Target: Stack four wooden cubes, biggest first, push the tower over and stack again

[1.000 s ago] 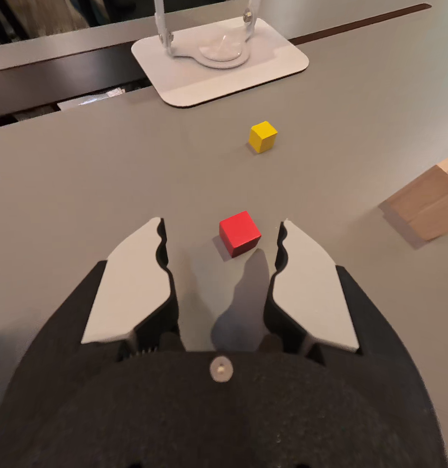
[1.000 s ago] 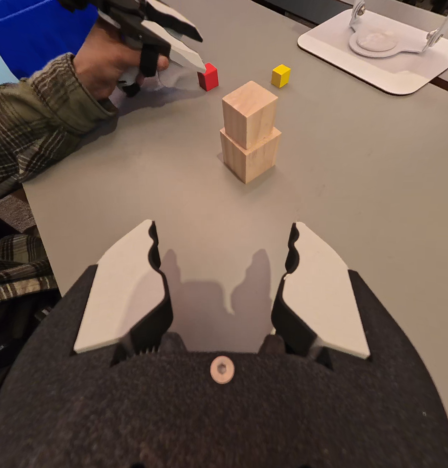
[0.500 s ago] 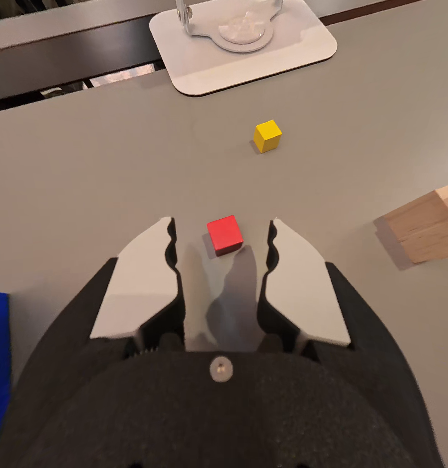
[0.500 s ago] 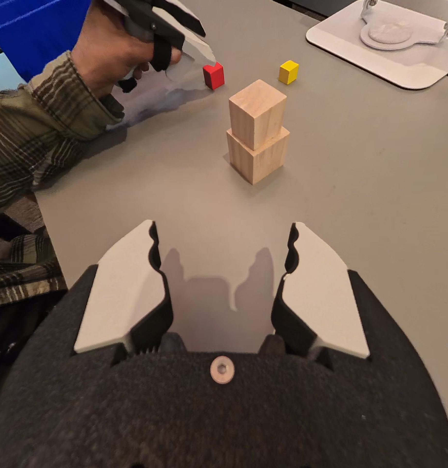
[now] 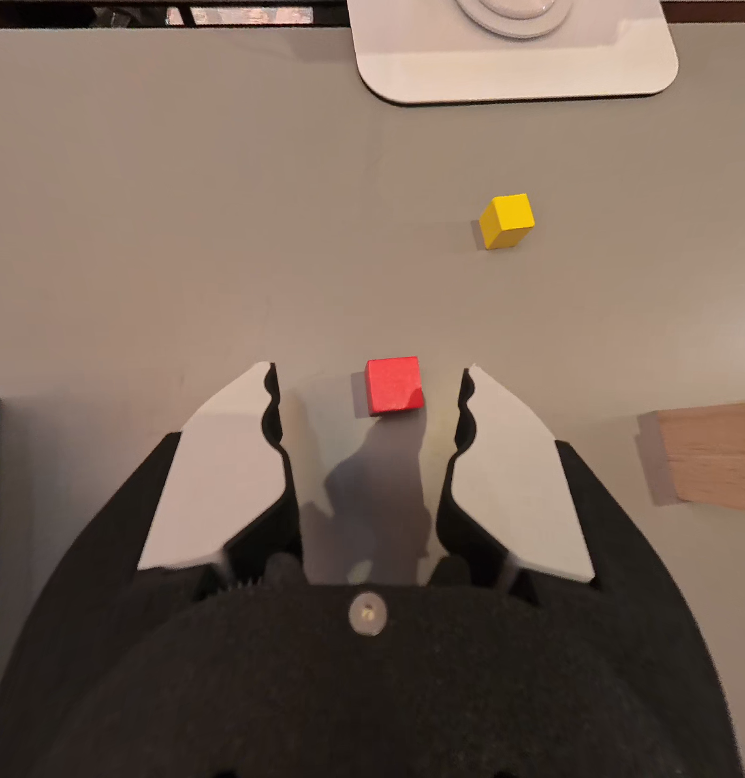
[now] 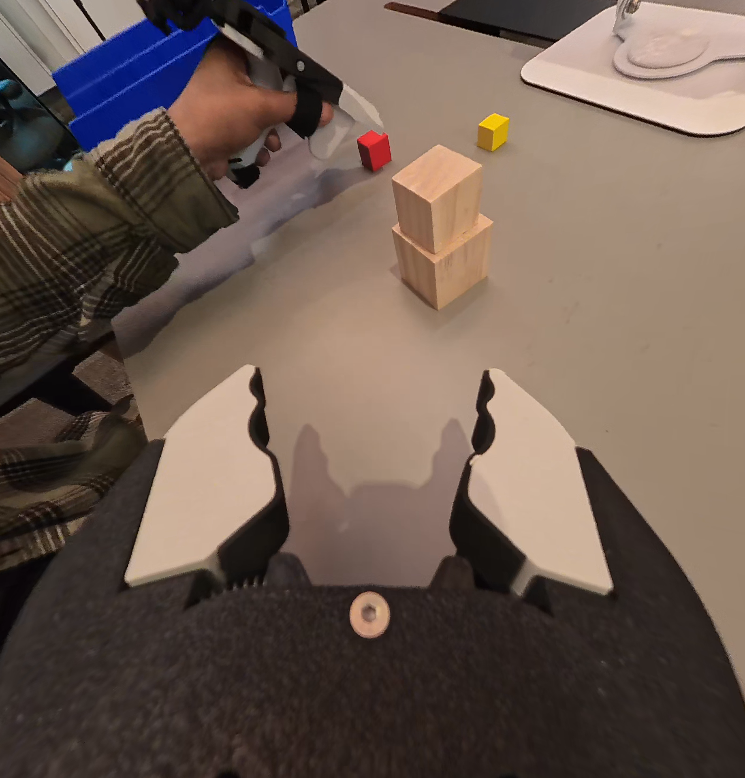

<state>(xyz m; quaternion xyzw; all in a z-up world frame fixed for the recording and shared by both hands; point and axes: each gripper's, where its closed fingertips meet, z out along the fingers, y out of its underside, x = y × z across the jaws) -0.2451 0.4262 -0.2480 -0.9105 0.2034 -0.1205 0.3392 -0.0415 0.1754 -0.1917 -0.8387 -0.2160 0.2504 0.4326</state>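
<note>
Currently, step in hand: the third cube is being approached, by judgement; two are stacked, two are left.
Red cube (image 5: pixel 393 385): set on the counter (image 5: pixel 194 210), between the fingertips of the left tool (image 5: pixel 369 370) and touched by neither.
Left tool: spread wide; nothing is held.
Tower (image 6: pixel 442 227): a smaller wooden cube (image 6: pixel 438 195) is seated on a bigger one (image 6: pixel 444 263), just right of the red cube.
Yellow cube (image 5: pixel 507 221): found beyond the red cube, to its right, well apart.
Right tool (image 6: pixel 369 372): spread wide, empty, held well short of the tower.
Next move: the jaws are to be lowered around the red cube's side faces and closed squarely.
White pad (image 5: pixel 518 63): seen far beyond the red cube.
Blue bin (image 6: pixel 122 88): seen left of the red cube.
Writing: none can be read.
</note>
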